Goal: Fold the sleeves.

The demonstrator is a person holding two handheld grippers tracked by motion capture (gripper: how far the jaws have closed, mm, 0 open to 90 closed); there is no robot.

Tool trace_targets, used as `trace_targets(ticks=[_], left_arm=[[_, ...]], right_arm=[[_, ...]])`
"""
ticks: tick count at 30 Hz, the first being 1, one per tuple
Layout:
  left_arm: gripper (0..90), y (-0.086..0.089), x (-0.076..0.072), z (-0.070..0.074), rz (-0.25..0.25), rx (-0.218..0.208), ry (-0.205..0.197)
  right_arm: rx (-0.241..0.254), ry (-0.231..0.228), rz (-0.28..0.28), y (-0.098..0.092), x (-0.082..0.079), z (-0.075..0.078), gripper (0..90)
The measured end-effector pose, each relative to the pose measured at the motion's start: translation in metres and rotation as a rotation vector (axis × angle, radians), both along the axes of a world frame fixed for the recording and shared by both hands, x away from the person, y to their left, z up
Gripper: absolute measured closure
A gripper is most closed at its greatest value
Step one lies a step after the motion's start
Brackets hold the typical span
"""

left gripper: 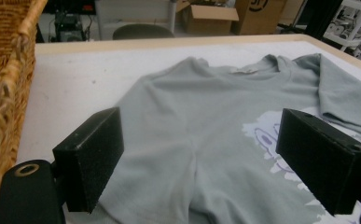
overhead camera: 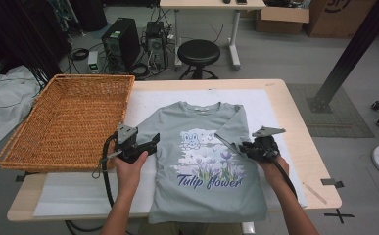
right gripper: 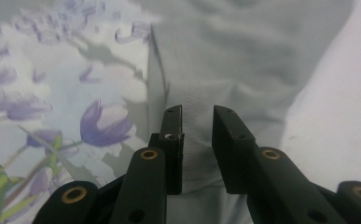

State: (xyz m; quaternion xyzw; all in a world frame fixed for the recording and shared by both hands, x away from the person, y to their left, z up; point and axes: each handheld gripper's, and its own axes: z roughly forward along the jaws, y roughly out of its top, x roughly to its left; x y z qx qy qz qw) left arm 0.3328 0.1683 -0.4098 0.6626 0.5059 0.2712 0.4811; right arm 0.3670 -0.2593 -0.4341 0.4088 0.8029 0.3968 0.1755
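Observation:
A grey-green T-shirt (overhead camera: 201, 191) with a purple tulip print (overhead camera: 209, 164) lies face up on the white mat (overhead camera: 275, 112). Its right sleeve (overhead camera: 231, 129) is folded inward over the chest. My left gripper (overhead camera: 153, 142) hovers at the shirt's left edge, jaws wide open. In the left gripper view the left gripper (left gripper: 199, 140) has the shirt's shoulder area (left gripper: 192, 116) lying flat beneath and between its jaws. My right gripper (overhead camera: 243, 147) sits low over the folded sleeve's edge. In the right gripper view the right gripper (right gripper: 197, 112) stands narrowly open, with cloth (right gripper: 243, 60) showing through the gap and the print (right gripper: 52, 107) beside it.
A large wicker basket (overhead camera: 69, 117) stands on the table's left part, close beside my left gripper; its rim (left gripper: 1, 93) shows in the left gripper view. Beyond the table are a black stool (overhead camera: 198, 51), computer cases and cardboard boxes. Bare mat lies right of the shirt.

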Motion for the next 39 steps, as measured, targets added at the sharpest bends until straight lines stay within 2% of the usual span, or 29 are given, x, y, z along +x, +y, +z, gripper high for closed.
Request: trace_targets(ticks=[2, 3, 4, 6, 7, 10, 12, 14, 15, 17, 19, 21, 22, 23, 25, 26, 28, 29, 32, 34, 35, 37, 39], left_arm=[[16.5, -0.002, -0.003, -0.003, 0.018, 0.015, 0.011], [17.7, -0.004, -0.005, -0.006, 0.041, 0.036, 0.024], [19.5, -0.006, -0.006, -0.008, 0.063, 0.044, 0.033], [22.9, -0.009, -0.006, -0.014, 0.117, 0.040, 0.076], [23.6, -0.011, -0.004, -0.017, 0.128, 0.042, 0.098], [27.3, -0.015, 0.004, -0.025, 0.192, 0.082, 0.134], [28.8, -0.015, 0.008, -0.027, 0.228, 0.081, 0.150], [29.9, -0.014, 0.010, -0.028, 0.289, 0.088, 0.155], [32.0, -0.014, 0.011, -0.028, 0.302, 0.091, 0.154], [36.2, -0.013, 0.017, -0.031, 0.323, 0.093, 0.186], [38.6, -0.013, 0.021, -0.033, 0.347, 0.085, 0.198], [35.9, -0.011, 0.027, -0.038, 0.386, 0.073, 0.260], [37.7, -0.009, 0.028, -0.038, 0.407, 0.061, 0.285], [42.8, -0.008, 0.029, -0.038, 0.439, 0.058, 0.309], [53.5, -0.009, 0.030, -0.037, 0.466, 0.073, 0.325], [58.6, -0.009, 0.030, -0.036, 0.475, 0.087, 0.335], [66.6, -0.008, 0.031, -0.033, 0.486, 0.083, 0.362], [74.2, -0.007, 0.032, -0.032, 0.482, 0.072, 0.371], [84.9, -0.007, 0.031, -0.031, 0.462, 0.084, 0.365], [86.9, -0.006, 0.029, -0.030, 0.444, 0.069, 0.348], [87.1, -0.004, 0.028, -0.027, 0.430, 0.053, 0.321], [87.2, -0.004, 0.025, -0.021, 0.421, 0.049, 0.280], [87.1, -0.006, 0.025, -0.013, 0.384, 0.055, 0.240]], right_arm=[[0.037, -0.032, -0.016, -0.006, -0.002, 0.006, 71.1], [0.043, -0.036, -0.016, -0.007, -0.002, 0.007, 70.3], [0.047, -0.040, -0.009, -0.008, -0.003, 0.009, 69.5], [0.051, -0.050, 0.011, -0.006, -0.005, 0.012, 68.8], [0.055, -0.058, 0.021, -0.005, -0.006, 0.013, 68.4], [0.067, -0.073, 0.053, -0.002, -0.008, 0.016, 67.4], [0.076, -0.083, 0.073, 0.001, -0.010, 0.019, 67.1], [0.085, -0.096, 0.081, 0.001, -0.012, 0.021, 67.1], [0.088, -0.099, 0.085, 0.001, -0.012, 0.022, 67.0], [0.090, -0.105, 0.090, -0.001, -0.013, 0.024, 66.6], [0.093, -0.103, 0.094, -0.002, -0.013, 0.024, 66.0], [0.095, -0.101, 0.100, -0.003, -0.013, 0.023, 65.7], [0.095, -0.099, 0.102, -0.003, -0.013, 0.023, 65.4], [0.094, -0.100, 0.104, -0.003, -0.014, 0.023, 65.0], [0.097, -0.103, 0.104, -0.004, -0.015, 0.023, 64.4], [0.100, -0.103, 0.103, -0.005, -0.016, 0.023, 63.8], [0.104, -0.101, 0.100, -0.006, -0.015, 0.022, 63.2], [0.106, -0.100, 0.099, -0.007, -0.015, 0.021, 62.8], [0.111, -0.095, 0.100, -0.007, -0.015, 0.020, 61.9], [0.107, -0.092, 0.105, -0.007, -0.015, 0.019, 61.3], [0.107, -0.092, 0.106, -0.007, -0.015, 0.019, 61.3], [0.110, -0.093, 0.101, -0.009, -0.015, 0.019, 61.1], [0.114, -0.091, 0.098, -0.010, -0.014, 0.018, 61.1]])
